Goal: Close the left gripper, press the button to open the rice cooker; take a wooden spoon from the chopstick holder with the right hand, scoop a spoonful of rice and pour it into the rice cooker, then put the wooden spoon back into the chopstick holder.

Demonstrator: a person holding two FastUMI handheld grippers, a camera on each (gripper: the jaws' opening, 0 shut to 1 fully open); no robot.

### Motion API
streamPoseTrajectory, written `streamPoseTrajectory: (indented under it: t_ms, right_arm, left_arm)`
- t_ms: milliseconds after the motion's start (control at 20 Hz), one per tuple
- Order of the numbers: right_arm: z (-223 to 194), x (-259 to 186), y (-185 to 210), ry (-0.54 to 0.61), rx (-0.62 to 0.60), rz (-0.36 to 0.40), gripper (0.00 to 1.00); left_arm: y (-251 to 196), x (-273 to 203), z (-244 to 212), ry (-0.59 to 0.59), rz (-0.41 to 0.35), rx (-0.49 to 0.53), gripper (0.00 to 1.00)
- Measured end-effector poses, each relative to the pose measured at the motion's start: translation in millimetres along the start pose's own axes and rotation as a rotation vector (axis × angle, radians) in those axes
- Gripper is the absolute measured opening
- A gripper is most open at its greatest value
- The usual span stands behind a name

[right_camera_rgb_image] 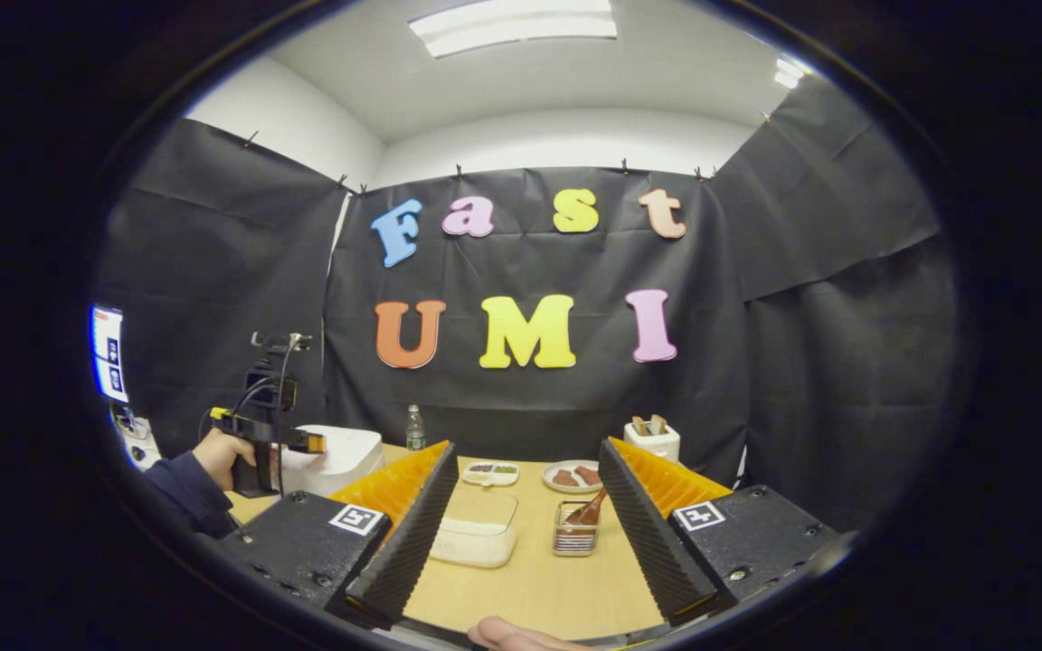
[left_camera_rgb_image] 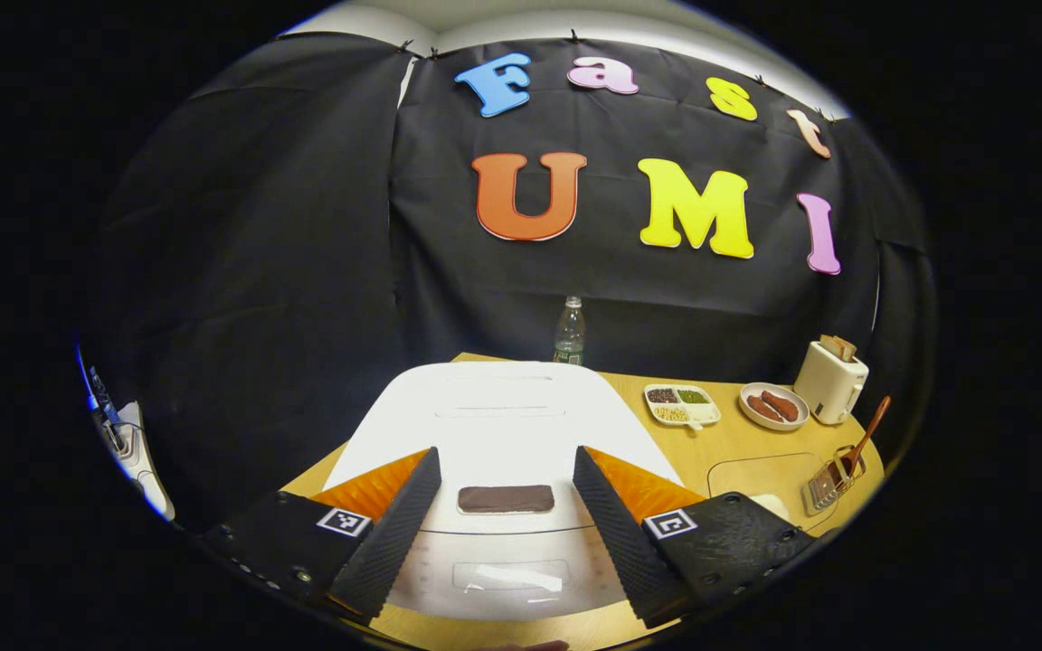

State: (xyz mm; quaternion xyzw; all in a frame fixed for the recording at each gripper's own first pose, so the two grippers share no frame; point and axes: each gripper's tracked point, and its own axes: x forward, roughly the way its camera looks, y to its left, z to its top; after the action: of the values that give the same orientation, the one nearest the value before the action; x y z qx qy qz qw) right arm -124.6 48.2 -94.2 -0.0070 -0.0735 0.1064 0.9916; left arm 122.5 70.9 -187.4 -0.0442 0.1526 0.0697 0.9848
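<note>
The white rice cooker (left_camera_rgb_image: 503,416) stands lid down right in front of my left gripper (left_camera_rgb_image: 505,542), whose open fingers flank its dark button (left_camera_rgb_image: 505,498) without touching it. The wooden spoon (left_camera_rgb_image: 868,434) leans in the wire chopstick holder (left_camera_rgb_image: 833,481) at the right, beside a clear lidded rice box (left_camera_rgb_image: 756,477). In the right gripper view, my right gripper (right_camera_rgb_image: 525,542) hangs open above the table, with the rice box (right_camera_rgb_image: 476,529) and the holder (right_camera_rgb_image: 575,529) with the spoon (right_camera_rgb_image: 593,508) just ahead between its fingers. A hand holds the left gripper (right_camera_rgb_image: 304,443) over the cooker (right_camera_rgb_image: 340,457) at far left.
Along the back of the wooden table (right_camera_rgb_image: 539,588) stand a water bottle (left_camera_rgb_image: 569,331), a divided dish of grains (left_camera_rgb_image: 682,404), a plate of sausages (left_camera_rgb_image: 774,406) and a white toaster (left_camera_rgb_image: 831,380). A fingertip (right_camera_rgb_image: 521,637) shows at the bottom edge.
</note>
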Motion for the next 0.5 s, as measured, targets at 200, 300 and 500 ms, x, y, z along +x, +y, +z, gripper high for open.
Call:
streamPoseTrajectory:
  t_ms: [200, 300, 500]
  right_arm:
    - [0, -1, -4, 0.003, -0.004, -0.011, 1.00]
    - [0, -1, -4, 0.004, -0.003, -0.016, 0.96]
    - [-2, -1, -7, 0.013, -0.003, -0.023, 0.96]
  left_arm:
    - [-26, -46, 32, -0.080, -0.038, 0.032, 0.93]
    - [-47, -72, 44, -0.114, -0.075, 0.049, 0.93]
    - [-79, -116, 55, -0.157, -0.121, 0.060, 0.94]
